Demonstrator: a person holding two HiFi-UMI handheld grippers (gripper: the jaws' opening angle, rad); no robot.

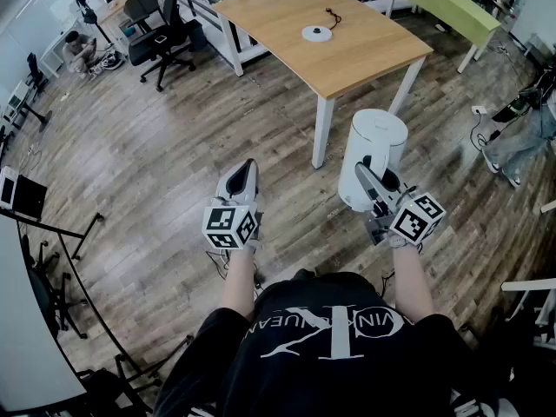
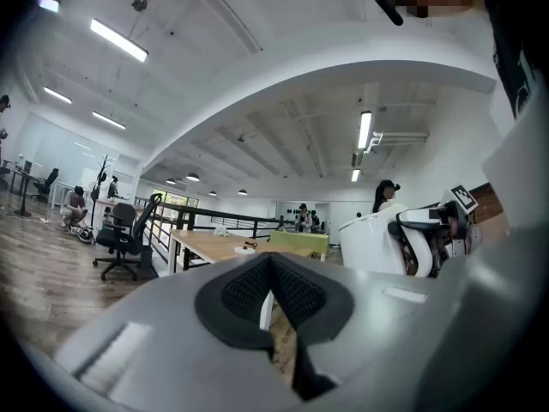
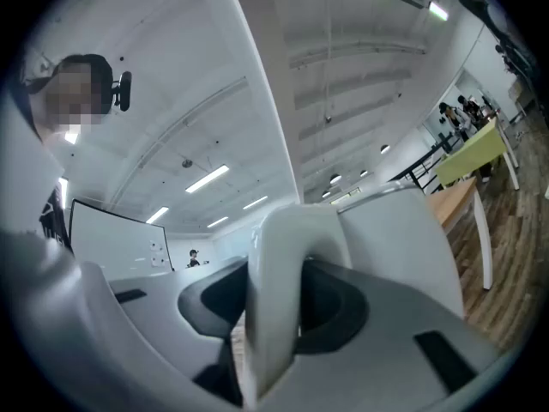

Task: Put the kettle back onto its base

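Note:
A white kettle (image 1: 369,156) hangs in the air over the floor, in front of the wooden table (image 1: 287,24). My right gripper (image 1: 375,183) is shut on its white handle (image 3: 279,290), which fills the gap between the jaws in the right gripper view. The kettle's round white base (image 1: 317,33) lies near the middle of the table with a black cord (image 1: 333,16) trailing behind it. My left gripper (image 1: 243,179) hovers level to the left of the kettle, shut with nothing in it. The left gripper view shows the kettle (image 2: 377,243) at the right and the table (image 2: 227,247) ahead.
A black office chair (image 1: 161,29) stands left of the table and a green table (image 1: 443,3) behind it on the right. A black stand (image 1: 61,276) is at my left. People (image 1: 82,50) sit and stand at the room's edges. Railings (image 2: 184,221) run behind the table.

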